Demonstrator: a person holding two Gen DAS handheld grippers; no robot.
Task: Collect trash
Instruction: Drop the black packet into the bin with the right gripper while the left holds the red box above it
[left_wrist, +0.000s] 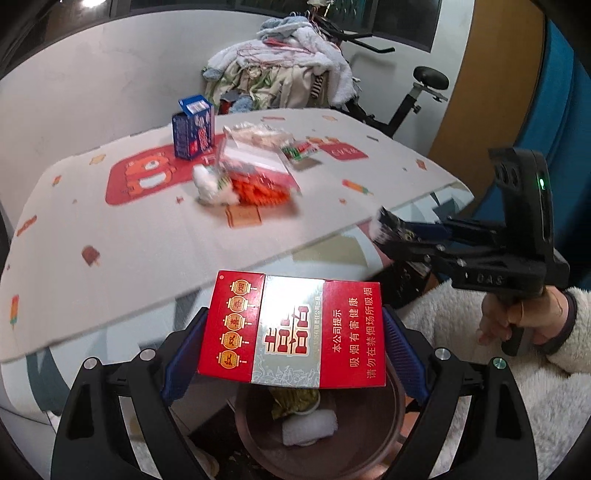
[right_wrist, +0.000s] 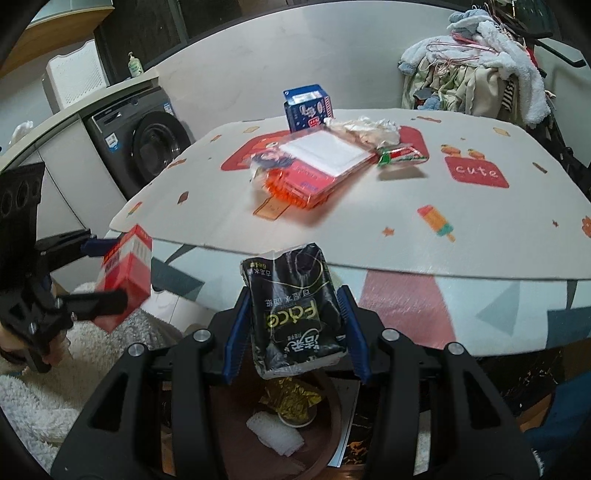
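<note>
My left gripper (left_wrist: 293, 343) is shut on a red cigarette box (left_wrist: 295, 328) and holds it above a brown bin (left_wrist: 388, 417) that holds a white wad and a gold wrapper. The box also shows in the right wrist view (right_wrist: 125, 277). My right gripper (right_wrist: 293, 332) is shut on a black tissue pack (right_wrist: 295, 310), over the same bin (right_wrist: 332, 417). On the table lie a blue carton (left_wrist: 192, 127), a red-orange packet (left_wrist: 258, 177), a white tissue wad (left_wrist: 216, 186), clear crumpled plastic (right_wrist: 369, 129) and a green-red wrapper (right_wrist: 400, 156).
The table (left_wrist: 110, 229) has a white printed cloth and its front edge lies just beyond both grippers. A chair piled with clothes (left_wrist: 291, 70) and an exercise bike (left_wrist: 410, 99) stand behind. A washing machine (right_wrist: 144, 144) stands at the left.
</note>
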